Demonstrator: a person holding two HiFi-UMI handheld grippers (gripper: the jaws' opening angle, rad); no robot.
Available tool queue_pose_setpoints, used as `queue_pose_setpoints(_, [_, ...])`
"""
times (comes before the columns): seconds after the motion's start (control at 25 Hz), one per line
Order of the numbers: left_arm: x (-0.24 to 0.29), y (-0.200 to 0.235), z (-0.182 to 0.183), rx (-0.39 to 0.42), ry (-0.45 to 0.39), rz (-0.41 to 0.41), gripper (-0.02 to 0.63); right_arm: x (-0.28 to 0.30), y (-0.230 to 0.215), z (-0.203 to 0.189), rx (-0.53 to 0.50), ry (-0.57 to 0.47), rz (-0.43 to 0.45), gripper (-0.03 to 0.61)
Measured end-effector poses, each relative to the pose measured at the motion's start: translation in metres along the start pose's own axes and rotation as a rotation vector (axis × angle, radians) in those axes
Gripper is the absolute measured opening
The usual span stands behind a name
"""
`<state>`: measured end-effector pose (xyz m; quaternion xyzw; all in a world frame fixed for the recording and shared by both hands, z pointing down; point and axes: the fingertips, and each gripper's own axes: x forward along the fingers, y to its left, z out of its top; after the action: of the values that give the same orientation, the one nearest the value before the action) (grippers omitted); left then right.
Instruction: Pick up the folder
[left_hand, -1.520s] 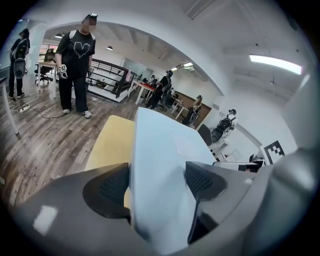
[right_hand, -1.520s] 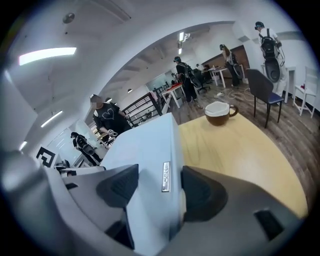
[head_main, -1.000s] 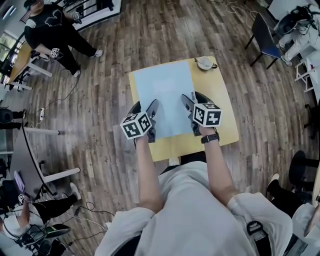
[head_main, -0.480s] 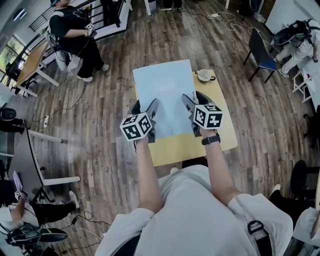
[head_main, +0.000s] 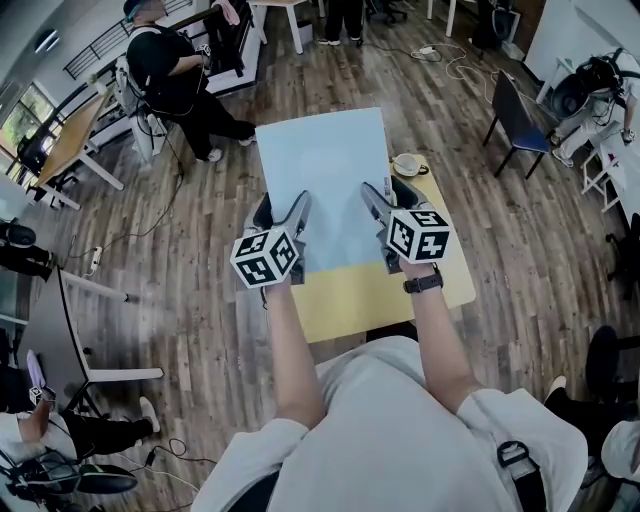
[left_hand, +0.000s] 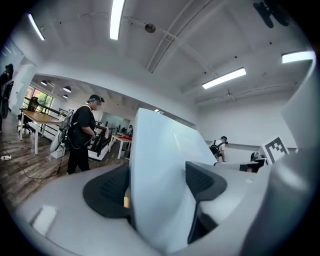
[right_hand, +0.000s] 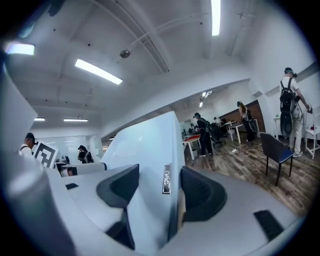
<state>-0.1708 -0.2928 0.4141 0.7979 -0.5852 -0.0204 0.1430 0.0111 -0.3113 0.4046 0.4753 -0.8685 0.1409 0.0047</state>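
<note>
A light-blue folder (head_main: 325, 175) hangs in the air above the yellow table (head_main: 350, 292), its far end raised. My left gripper (head_main: 284, 212) is shut on the folder's left edge. My right gripper (head_main: 388, 196) is shut on its right edge. In the left gripper view the folder (left_hand: 160, 165) stands between the dark pads (left_hand: 107, 189) of the left gripper (left_hand: 155, 187). In the right gripper view the folder (right_hand: 150, 150), with a small metal tab (right_hand: 166, 178) on its spine, sits clamped in the right gripper (right_hand: 157, 187).
A white cup (head_main: 407, 164) stands on the table's far right corner. A person (head_main: 175, 70) stands by desks at the far left. A blue chair (head_main: 515, 105) is at the far right, with cables on the wooden floor. Another person sits at the lower left.
Both grippers have risen together with the folder in them. The folder has come up off the table and now covers more of its far end.
</note>
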Motion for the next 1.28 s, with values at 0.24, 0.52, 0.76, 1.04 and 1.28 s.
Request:
queue_pose_setpoints(0.24, [-0.009, -0.007, 0.032, 0.054, -0.079, -0.027, 0.362, -0.008, 0.013, 0.028, -0.042, -0.066, -0.006, 0.279])
queue_pose_setpoints(0.52, [-0.014, -0.018, 0.063, 0.109, -0.158, -0.058, 0.362, -0.016, 0.019, 0.055, -0.073, -0.129, -0.013, 0.278])
queue_pose_setpoints(0.76, [-0.021, -0.031, 0.092, 0.135, -0.243, -0.096, 0.362, -0.032, 0.029, 0.088, -0.134, -0.195, -0.011, 0.273])
queue_pose_setpoints(1.04, [-0.024, -0.042, 0.099, 0.149, -0.26, -0.109, 0.362, -0.042, 0.026, 0.096, -0.153, -0.213, -0.03, 0.272])
queue_pose_setpoints(1.28, [-0.016, -0.041, 0.091, 0.13, -0.234, -0.103, 0.362, -0.038, 0.021, 0.093, -0.164, -0.193, -0.041, 0.272])
